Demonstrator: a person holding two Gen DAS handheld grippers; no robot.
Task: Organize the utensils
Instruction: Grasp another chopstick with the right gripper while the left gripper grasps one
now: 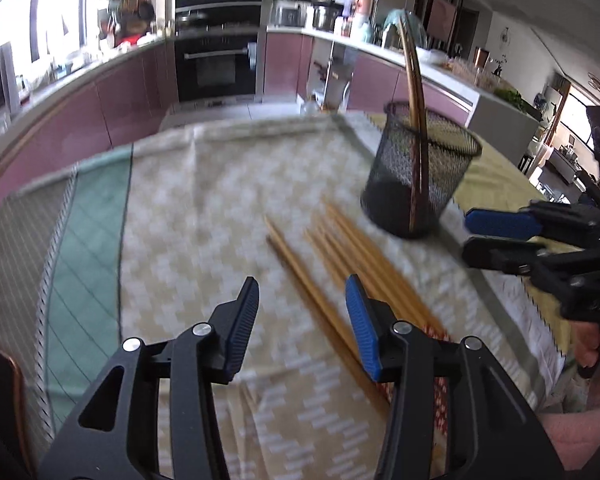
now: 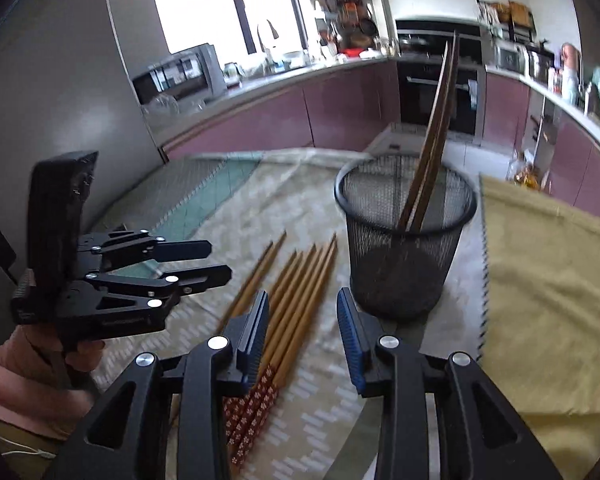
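Fingers spread and empty, the left gripper [image 1: 302, 320] and right gripper [image 2: 302, 330] hover over loose chopsticks [image 2: 296, 296] on the cloth [image 1: 204, 208], left of the mesh cup [image 2: 406, 236]; pinching one pair mid-shaft looks safest.

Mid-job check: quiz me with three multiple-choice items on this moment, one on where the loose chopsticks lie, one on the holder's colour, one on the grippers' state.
1. The loose chopsticks lie:
A. inside the holder
B. on the cloth beside the holder
C. on the yellow cloth

2. The mesh holder is:
A. black
B. white
C. red

3. The left gripper and right gripper are:
A. both shut on chopsticks
B. one open, one shut
C. both open, holding nothing

Answers:
1 B, they rest flat on the patterned cloth left of the holder.
2 A, dark wire mesh.
3 C, each shows a clear gap between its fingers.
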